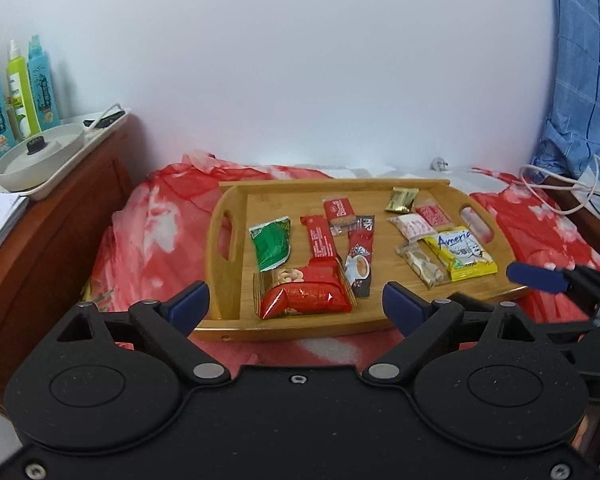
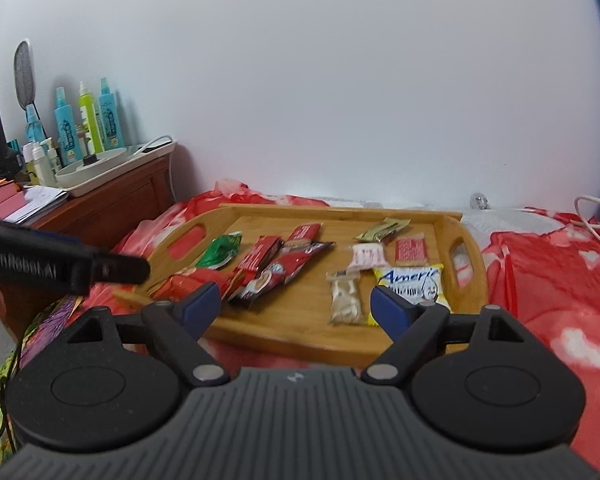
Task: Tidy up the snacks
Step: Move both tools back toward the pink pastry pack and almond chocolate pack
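**Both jaws wide, snacks sorted on the tray**

Nearest to us, our left gripper (image 1: pixel 296 300) hangs with its jaws apart and nothing between them, just short of the near rim of the wooden tray (image 1: pixel 416 182). Our right gripper (image 2: pixel 296 306) is the same: jaws apart, empty, at the tray's near edge. We read this as both tools backed off, since no pad touches a packet.

The tray lies on a bed under a red patterned blanket (image 1: pixel 152 216), a soft base, which is probably why the snacks sit inside a rimmed tray at all.

On the tray, in the left wrist view, the packets fall into two clusters with bare wood between them. At 7 o'clock of the tray lies the red snack bag (image 1: pixel 304 296), with the green packet (image 1: pixel 272 244) beyond it at 9 o'clock and the coffee sachet (image 1: pixel 360 264) near the middle. At 4 o'clock lie the yellow packet (image 1: pixel 460 254) and the clear nut packet (image 1: pixel 422 266) touching it; farther, at 2 o'clock, lies the gold sachet (image 1: pixel 401 200). We judge the grouping is by colour or kind, and the sorting looks largely done.

Farthest, at 10 o'clock, a wooden nightstand carries spray bottles (image 1: pixel 38 80) well apart from the tray.
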